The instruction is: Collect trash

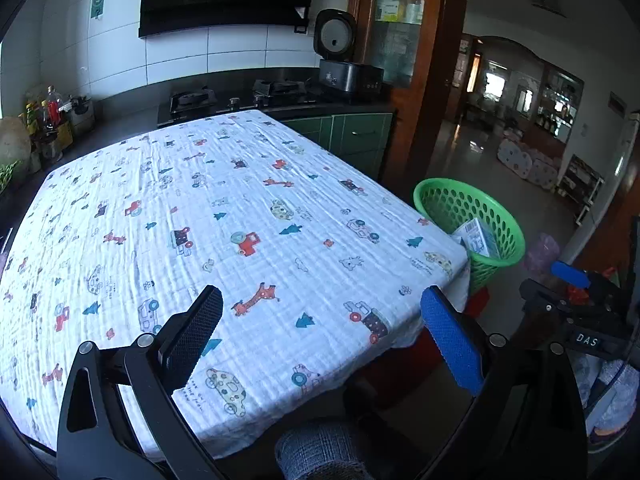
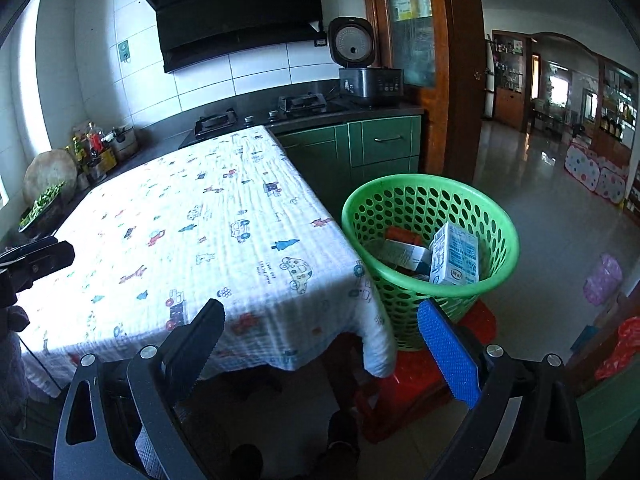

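Both the left gripper (image 1: 322, 322) and the right gripper (image 2: 320, 334) stand wide and empty. The cartons (image 2: 454, 256) lie in the green basket (image 2: 508, 240) beside the table (image 1: 240, 208), which looks bare. The basket, perched on something red, perhaps a stool, could tip if knocked.

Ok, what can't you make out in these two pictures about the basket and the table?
- Basket bottom, right wrist view: a milk carton and other boxes cover it.
- Basket contents, left wrist view: the table corner and the basket's near wall hide all but one carton.
- Table's near edge, both views: the open tongs' fingers stand in front of it.
- Carton print, both views: too small to read.
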A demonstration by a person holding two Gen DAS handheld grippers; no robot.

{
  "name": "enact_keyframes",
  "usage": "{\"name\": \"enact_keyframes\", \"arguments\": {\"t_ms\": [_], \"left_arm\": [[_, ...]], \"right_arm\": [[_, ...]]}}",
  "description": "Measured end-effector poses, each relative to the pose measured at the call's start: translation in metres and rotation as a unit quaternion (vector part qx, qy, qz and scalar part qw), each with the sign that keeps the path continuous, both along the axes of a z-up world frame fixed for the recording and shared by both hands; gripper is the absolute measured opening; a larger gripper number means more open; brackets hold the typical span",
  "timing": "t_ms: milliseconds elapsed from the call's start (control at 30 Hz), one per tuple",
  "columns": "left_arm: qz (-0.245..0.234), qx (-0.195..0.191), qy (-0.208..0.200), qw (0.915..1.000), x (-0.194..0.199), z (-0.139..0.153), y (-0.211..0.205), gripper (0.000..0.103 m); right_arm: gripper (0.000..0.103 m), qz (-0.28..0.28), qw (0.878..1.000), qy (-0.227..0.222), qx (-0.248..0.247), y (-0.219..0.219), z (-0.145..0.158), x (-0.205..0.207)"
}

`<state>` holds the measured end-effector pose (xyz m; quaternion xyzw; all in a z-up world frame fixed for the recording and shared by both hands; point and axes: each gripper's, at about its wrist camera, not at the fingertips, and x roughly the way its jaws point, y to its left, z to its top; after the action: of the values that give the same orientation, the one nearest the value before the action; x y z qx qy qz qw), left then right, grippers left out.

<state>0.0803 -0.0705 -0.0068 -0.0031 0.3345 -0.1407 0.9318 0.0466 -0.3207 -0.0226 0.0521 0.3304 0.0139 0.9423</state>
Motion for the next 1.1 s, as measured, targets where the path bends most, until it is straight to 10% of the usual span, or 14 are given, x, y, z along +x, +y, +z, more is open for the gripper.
{"name": "enact_keyframes", "arguments": {"t_ms": [1100], "left_arm": [[0.017, 0.026, -0.008, 0.9995, -0.022, 0.002, 0.009, 0.098]], "right_arm": [[0.094, 0.006, 1.000, 0.001, -0.011, 0.015, 0.007, -0.007]]}}
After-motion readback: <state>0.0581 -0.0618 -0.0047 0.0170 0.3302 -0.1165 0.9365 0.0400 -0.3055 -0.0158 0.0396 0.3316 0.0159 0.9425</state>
